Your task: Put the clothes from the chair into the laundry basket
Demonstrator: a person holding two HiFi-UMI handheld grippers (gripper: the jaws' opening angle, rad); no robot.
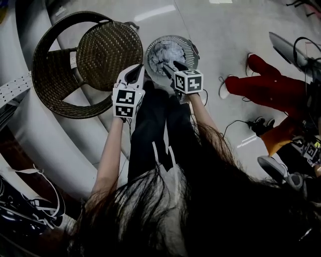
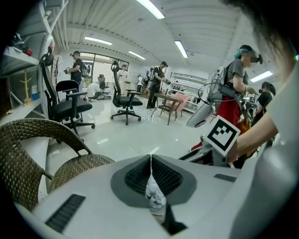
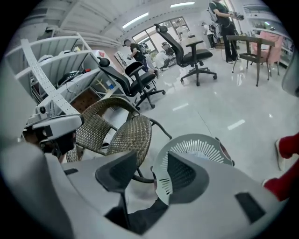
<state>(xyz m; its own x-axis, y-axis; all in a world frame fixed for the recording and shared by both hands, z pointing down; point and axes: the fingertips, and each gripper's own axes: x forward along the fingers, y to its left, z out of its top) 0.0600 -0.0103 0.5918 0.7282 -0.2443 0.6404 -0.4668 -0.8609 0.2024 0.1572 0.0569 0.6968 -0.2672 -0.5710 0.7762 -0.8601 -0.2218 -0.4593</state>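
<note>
Forearms stretched forward and down, the left tongs (image 1: 134, 74) clamp a patterned cloth (image 2: 155, 198) while the right tongs (image 1: 173, 68) gape wide, gripping nothing, above the laundry basket (image 1: 188, 46). How far the cloth hangs is hidden. A wicker chair (image 1: 60, 70) stands beside the basket, with open floor beyond.

**Dim from above, bright from the hands**

My head view is underexposed; past the wicker chair (image 1: 75, 65) a strip of glare lies on the floor (image 1: 215, 30). Both gripper views are bright under ceiling light strips (image 2: 150, 8), whose reflections streak the floor beyond the chair. Edges bend heavily and corners go black.
</note>
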